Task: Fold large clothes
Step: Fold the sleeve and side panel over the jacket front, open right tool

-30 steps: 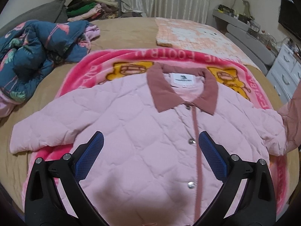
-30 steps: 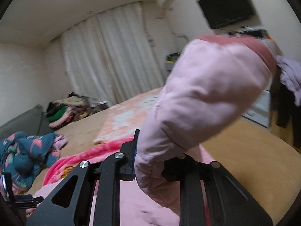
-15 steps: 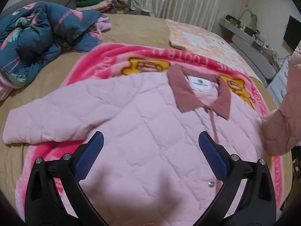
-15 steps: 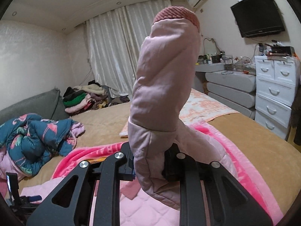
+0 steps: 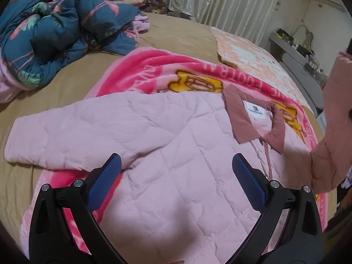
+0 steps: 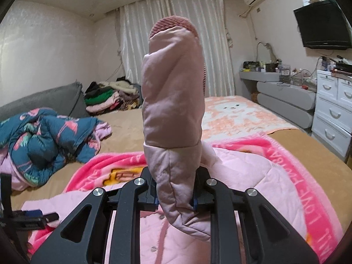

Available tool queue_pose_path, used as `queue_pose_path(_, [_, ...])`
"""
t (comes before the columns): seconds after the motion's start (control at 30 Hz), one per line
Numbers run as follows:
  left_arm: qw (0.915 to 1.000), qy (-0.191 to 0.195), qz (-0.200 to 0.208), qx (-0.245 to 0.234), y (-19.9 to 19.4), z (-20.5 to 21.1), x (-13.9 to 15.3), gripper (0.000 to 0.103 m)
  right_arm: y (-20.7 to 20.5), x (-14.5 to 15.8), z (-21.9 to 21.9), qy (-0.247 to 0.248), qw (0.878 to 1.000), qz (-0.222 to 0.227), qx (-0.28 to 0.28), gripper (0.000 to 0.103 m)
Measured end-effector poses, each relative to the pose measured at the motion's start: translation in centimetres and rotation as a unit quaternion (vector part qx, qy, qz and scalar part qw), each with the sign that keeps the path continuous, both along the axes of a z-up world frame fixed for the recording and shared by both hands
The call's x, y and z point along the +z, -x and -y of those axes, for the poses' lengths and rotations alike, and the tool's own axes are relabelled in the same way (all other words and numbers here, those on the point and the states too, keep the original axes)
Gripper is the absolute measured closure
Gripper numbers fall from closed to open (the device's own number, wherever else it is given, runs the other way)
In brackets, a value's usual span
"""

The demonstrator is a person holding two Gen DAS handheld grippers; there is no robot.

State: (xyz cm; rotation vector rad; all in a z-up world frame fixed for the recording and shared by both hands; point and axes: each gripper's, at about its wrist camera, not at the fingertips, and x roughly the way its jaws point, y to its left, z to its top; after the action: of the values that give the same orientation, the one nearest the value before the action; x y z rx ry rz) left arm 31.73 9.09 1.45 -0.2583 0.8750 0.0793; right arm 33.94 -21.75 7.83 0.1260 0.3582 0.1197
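A pink quilted jacket (image 5: 167, 145) with a dusty-rose collar (image 5: 237, 114) lies front-up on a pink printed blanket (image 5: 158, 66) on the bed. Its one sleeve (image 5: 55, 140) stretches flat to the left. My left gripper (image 5: 176, 176) hovers open over the jacket's chest, nothing between its blue pads (image 5: 105, 180). My right gripper (image 6: 175, 194) is shut on the other sleeve (image 6: 173, 101), which stands upright above it with its ribbed cuff (image 6: 173, 23) on top. That lifted sleeve (image 5: 330, 132) shows at the right edge of the left wrist view.
A rumpled blue flamingo-print quilt (image 5: 55, 30) lies on the tan bed (image 5: 180, 35) at the left. A pile of clothes (image 6: 110, 96) sits at the far end, a peach blanket (image 6: 237, 114) to the right. Grey shelves (image 6: 286, 96) and white drawers (image 6: 334, 110) stand beyond the bed's right side.
The right gripper carried the sleeve leftward over the jacket, and the sleeve swung upright. The left gripper shifted left across the jacket, staying open.
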Motion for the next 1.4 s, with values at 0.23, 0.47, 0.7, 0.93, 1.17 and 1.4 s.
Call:
queue_pose_path(0.23, [0.9995,0.017,0.021,0.019,0.4,-1.8,1.0,0.008,-2.1,-3.4,-5.4,0.029,0.999,-0.019,0.029,0.084])
queue_pose_path(0.47, [0.9981,0.051,0.009,0.034,0.1,-3.1,0.1,0.008,-3.2,-7.4,-9.7,0.048,0.994,-0.064,0.068,0.084])
queue_pose_path(0.7, [0.9940,0.104,-0.001,0.034,0.0,-3.4,-0.9,0.009,-3.6,-11.9,-11.6,0.047,0.986,-0.126,0.094,0.082])
queue_pose_path(0.93, [0.9893,0.143,-0.012,0.027,-0.4,-3.0,-2.2,0.008,-2.5,-14.3,-14.0,0.063,0.974,-0.163,0.144,0.062])
queue_pose_path(1.17, [0.9849,0.170,-0.030,0.010,-0.4,-1.5,-3.6,0.009,0.5,-14.3,-14.0,0.053,0.961,-0.199,0.183,0.011])
queue_pose_path(1.4, [0.9793,0.192,-0.061,-0.017,-0.9,1.3,-6.6,0.008,3.4,-12.0,-7.8,0.043,0.969,-0.192,0.153,0.010])
